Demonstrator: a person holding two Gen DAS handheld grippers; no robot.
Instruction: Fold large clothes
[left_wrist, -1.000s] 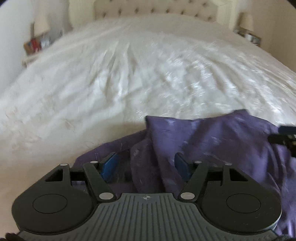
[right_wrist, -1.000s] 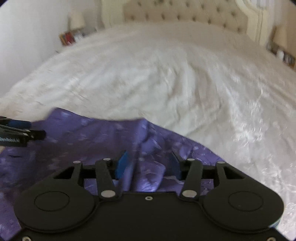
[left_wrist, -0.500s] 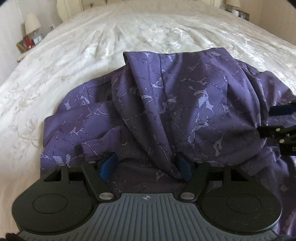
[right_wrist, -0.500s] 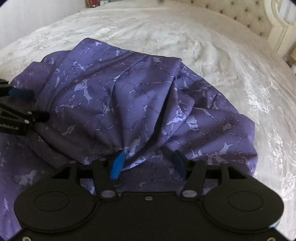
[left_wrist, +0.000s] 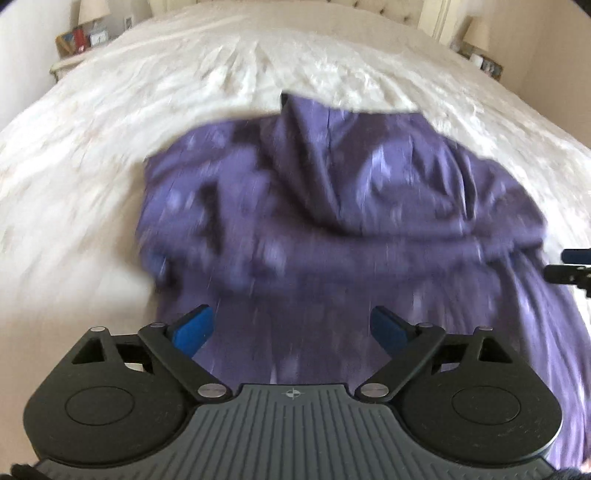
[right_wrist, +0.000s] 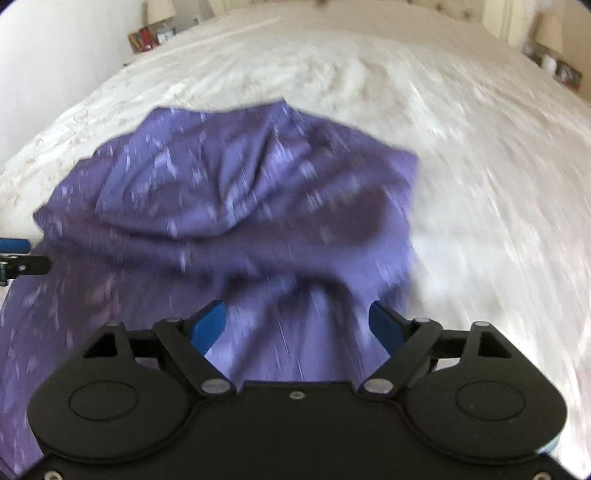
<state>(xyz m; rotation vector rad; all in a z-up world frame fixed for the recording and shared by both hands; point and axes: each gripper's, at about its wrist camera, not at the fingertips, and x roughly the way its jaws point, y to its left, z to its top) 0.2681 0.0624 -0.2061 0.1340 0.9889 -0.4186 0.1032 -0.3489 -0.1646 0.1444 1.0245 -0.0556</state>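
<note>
A purple patterned garment (left_wrist: 332, 206) lies rumpled on a white embossed bedspread (left_wrist: 110, 155), just ahead of and beneath both tools. The left tool (left_wrist: 291, 328) and right tool (right_wrist: 295, 325) have their jaws opening, blue pads clear of the cloth. Lamps (left_wrist: 92, 9) and nightstands flank the bed beyond.

The left tool (left_wrist: 291, 326) no longer pinches the purple garment (left_wrist: 332, 206): its jaws are opening, and the blue pads (left_wrist: 194, 328) that pressed a fold half a second ago now stand apart over flat cloth. The right tool (right_wrist: 297, 325) does the same, jaws opening, fold released. The garment, bunched close under both tools before, now lies farther off on the bed (left_wrist: 110, 129), its folded hump settled.
</note>
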